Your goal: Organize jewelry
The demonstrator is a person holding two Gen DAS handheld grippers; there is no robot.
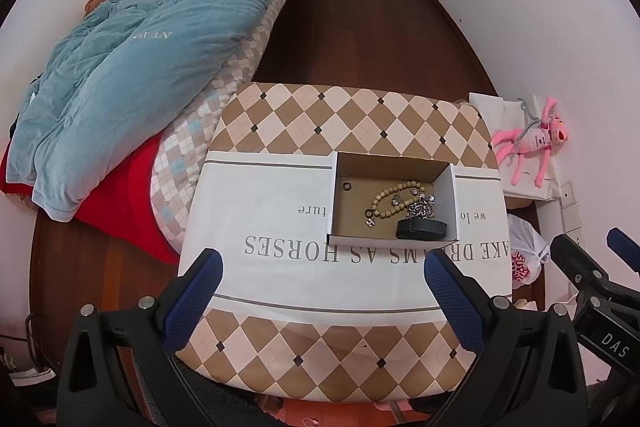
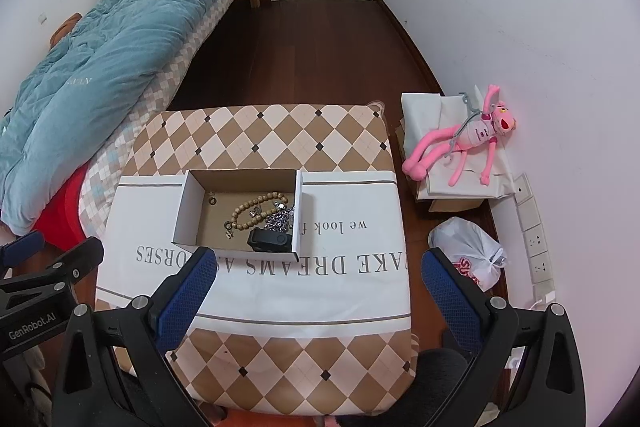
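Two claws, your left claw and right claw, gape wide, holding nothing; ahead on the worktop one box holds one bead bracelet, one chain.

Left tongs were held level above the near edge, jaws spread wide, nothing between the blue pads. Right tongs sat in the same posture, jaws equally wide, empty. Both pointed forward, side by side; each appeared at the margin of the other's view.
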